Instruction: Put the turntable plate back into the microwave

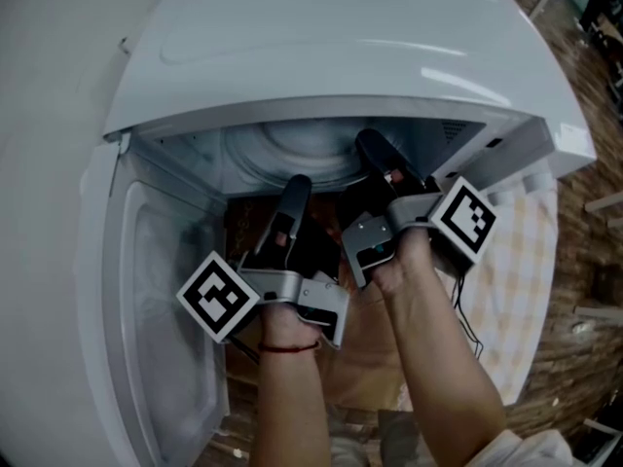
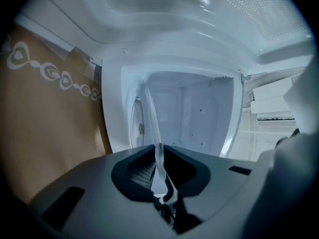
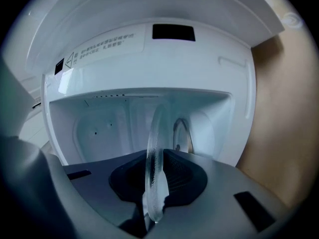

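The white microwave [image 1: 321, 47] stands with its door [image 1: 156, 290] swung open to the left. Both grippers reach level into the cavity. The clear glass turntable plate [image 2: 149, 118] shows edge-on in the left gripper view, its rim pinched between the pads of my left gripper [image 2: 158, 171]. In the right gripper view the plate [image 3: 155, 143] also shows edge-on, with my right gripper [image 3: 155, 183] shut on its rim. Seen from the head, the left gripper [image 1: 297, 188] and right gripper [image 1: 375, 149] sit side by side inside the opening. A round ring [image 3: 182, 133] marks the cavity floor beyond the plate.
The cavity's back wall [image 2: 194, 113] lies just ahead. A checked cloth [image 1: 526, 251] is under the microwave, over a wooden floor [image 1: 584, 95]. A brown patterned surface [image 2: 45, 113] lies beside the opening. A thin cable [image 1: 467, 319] hangs by the right forearm.
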Tool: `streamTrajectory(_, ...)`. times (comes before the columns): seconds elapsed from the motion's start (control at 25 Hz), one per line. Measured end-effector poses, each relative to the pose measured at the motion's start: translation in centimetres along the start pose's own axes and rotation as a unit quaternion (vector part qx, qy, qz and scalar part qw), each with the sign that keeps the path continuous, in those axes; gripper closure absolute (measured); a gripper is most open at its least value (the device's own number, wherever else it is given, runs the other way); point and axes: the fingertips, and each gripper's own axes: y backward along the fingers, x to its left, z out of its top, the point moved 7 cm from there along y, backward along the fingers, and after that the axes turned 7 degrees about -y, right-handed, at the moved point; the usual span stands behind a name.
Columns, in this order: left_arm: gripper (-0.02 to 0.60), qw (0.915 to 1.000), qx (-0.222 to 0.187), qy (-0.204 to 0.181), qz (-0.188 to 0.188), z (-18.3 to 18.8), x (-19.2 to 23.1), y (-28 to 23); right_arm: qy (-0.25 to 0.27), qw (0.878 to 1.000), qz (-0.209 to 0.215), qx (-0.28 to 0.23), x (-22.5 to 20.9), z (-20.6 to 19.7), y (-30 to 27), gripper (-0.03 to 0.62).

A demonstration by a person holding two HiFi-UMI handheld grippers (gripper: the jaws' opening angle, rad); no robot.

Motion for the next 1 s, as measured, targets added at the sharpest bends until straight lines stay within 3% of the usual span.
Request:
streamTrajectory(0.72,0.529,0.9998,0.012,0.012,0.009,1.1,-0.5,-1.9,-0.027,0.999,-0.034,-0.003,0.4,0.7,-1.8,0.536)
streamTrajectory(1.0,0.534,0.9992,0.003,0.037,0.012,1.1,-0.1,-1.8,-0.010,0.999,-0.034,0.003,0.8,0.6,-1.9,0.536)
